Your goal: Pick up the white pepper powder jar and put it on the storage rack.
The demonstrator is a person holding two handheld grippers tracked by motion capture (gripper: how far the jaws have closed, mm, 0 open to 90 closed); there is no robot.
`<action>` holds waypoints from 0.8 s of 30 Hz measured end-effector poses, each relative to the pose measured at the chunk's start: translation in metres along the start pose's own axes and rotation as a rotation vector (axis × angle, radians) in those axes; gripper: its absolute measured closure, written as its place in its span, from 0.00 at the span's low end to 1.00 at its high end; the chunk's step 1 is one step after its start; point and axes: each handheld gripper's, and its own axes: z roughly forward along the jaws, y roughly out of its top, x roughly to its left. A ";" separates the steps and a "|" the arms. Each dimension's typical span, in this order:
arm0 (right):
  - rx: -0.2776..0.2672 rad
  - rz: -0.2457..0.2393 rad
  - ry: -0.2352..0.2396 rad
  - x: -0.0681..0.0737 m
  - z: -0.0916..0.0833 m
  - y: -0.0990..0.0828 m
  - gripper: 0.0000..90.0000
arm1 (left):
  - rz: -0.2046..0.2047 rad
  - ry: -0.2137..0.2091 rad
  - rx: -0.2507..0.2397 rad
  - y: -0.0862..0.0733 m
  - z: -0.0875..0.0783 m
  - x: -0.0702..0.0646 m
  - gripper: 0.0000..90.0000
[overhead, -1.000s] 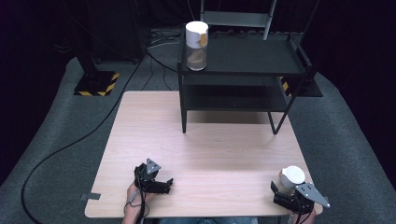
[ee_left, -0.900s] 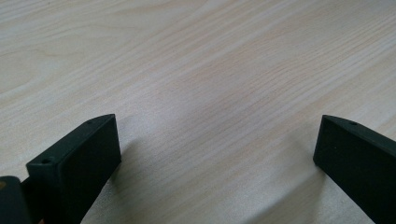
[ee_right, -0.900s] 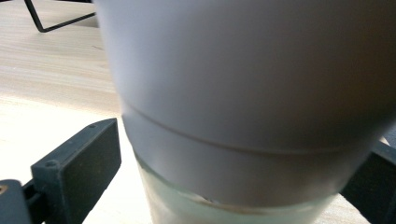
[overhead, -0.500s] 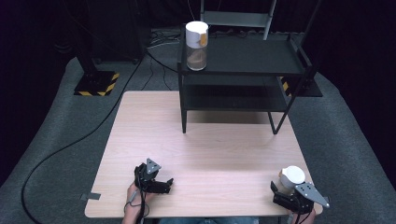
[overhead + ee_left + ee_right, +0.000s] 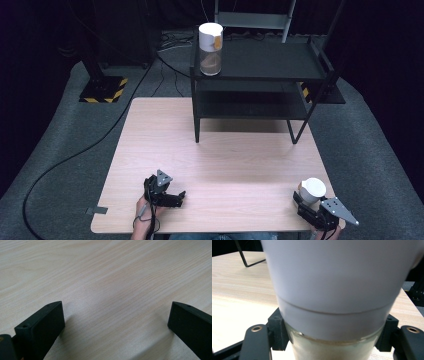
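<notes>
One white-lidded glass jar (image 5: 332,297) sits clamped in the right hand-held gripper (image 5: 320,210).

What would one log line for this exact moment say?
left gripper: open, empty, low over table | right gripper: shut on white-lidded jar | second jar: top shelf, left end

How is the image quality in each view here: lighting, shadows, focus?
High view: table evenly lit, surroundings nearly black, shelf rack casting a shadow on the tabletop. Left gripper view: sharp wood grain, soft shadows beside the jaws. Right gripper view: the white-lidded jar sits so close that it looks soft, with bright, near-featureless white.
</notes>
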 end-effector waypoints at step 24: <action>0.022 0.001 -0.044 0.009 0.000 0.013 0.33 | 0.000 0.001 0.000 0.000 0.000 0.000 0.00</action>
